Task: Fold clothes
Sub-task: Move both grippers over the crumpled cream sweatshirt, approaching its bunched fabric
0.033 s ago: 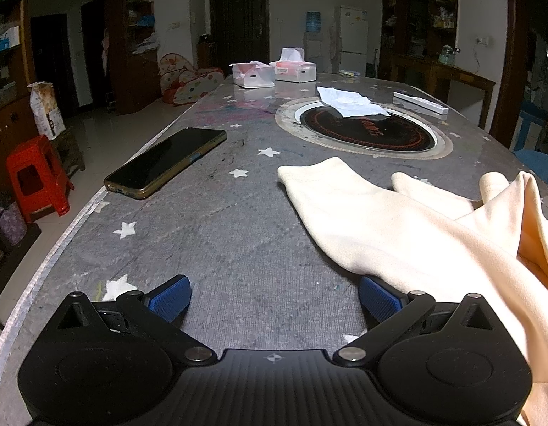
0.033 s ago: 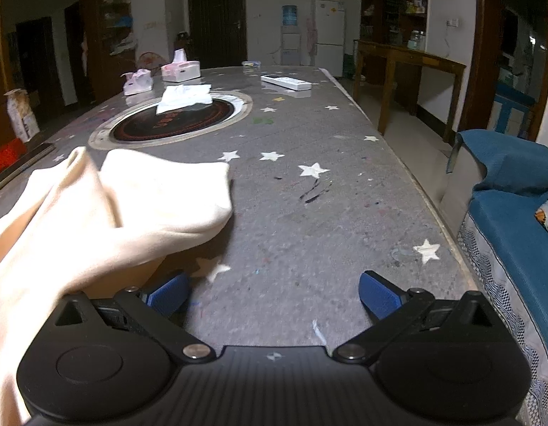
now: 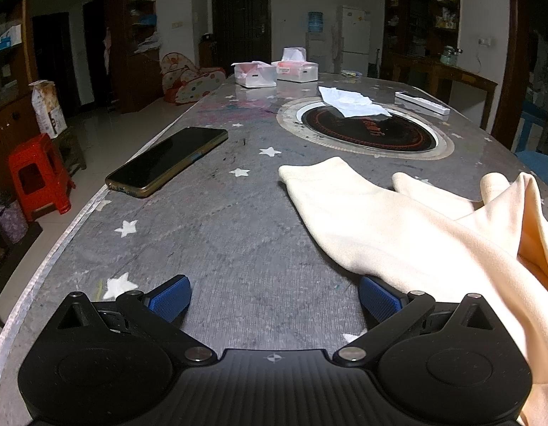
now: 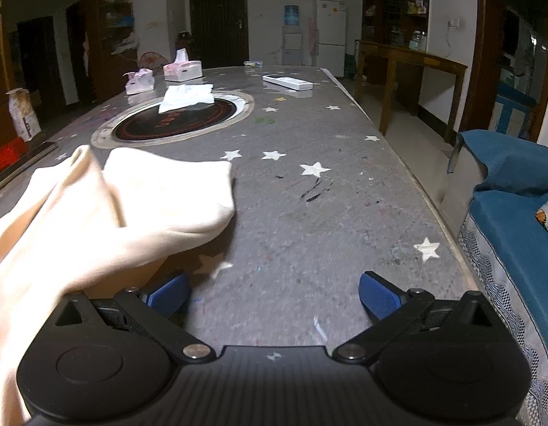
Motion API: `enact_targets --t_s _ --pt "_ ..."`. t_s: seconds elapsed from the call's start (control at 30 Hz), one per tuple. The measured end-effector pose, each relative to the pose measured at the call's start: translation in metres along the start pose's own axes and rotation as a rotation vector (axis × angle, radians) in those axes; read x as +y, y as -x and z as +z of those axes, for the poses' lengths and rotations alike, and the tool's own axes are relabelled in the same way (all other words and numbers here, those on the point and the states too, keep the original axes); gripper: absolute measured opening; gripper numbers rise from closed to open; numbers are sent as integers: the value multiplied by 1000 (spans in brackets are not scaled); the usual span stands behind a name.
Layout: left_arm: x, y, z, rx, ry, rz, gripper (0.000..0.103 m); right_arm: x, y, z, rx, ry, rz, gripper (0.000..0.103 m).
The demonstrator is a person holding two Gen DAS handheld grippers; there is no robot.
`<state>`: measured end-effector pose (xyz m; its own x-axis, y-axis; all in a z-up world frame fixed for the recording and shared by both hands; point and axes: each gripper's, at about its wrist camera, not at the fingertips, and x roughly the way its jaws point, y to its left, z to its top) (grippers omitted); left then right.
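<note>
Cloth lies rumpled at right of frame between my left claw and right claw, both released; I should pinch matching edges evenly.

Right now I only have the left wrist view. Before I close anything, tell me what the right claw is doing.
Observer: The right claw is open, with only bare table between its pads.
Operator: Give me the cream garment's position relative to it.
Observer: The cream garment lies to that claw's left and drapes over the left side of its body. I cannot tell whether it touches the left pad.
Operator: Report what lies on the table straight ahead of it.
Observer: Only black scribble marks on the cover, with no loose object close in front.
</note>
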<state>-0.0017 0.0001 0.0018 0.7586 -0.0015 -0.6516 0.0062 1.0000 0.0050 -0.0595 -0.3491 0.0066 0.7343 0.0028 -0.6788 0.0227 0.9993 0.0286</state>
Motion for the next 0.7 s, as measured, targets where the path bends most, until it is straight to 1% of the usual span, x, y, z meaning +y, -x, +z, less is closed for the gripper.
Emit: enact_targets --t_s 0.07,0.2,0.27,0.33,0.5,0.7 --pt "0 3 0 0 2 -2 103 0 0 0 -17 3 -3 103" --pt "-5 19 -9 -14 4 26 103 -4 -1 2 -33 0 -12 103" --pt "-8 26 -13 -15 11 32 103 -2 12 -8 -72 18 -6 103" --pt "-12 32 -17 -10 16 35 103 5 25 -15 -92 52 -12 103" --pt "-17 42 -24 3 27 49 103 6 47 -26 -98 64 -7 103" --pt "-20 54 -30 25 41 58 103 9 59 -32 -117 77 16 103"
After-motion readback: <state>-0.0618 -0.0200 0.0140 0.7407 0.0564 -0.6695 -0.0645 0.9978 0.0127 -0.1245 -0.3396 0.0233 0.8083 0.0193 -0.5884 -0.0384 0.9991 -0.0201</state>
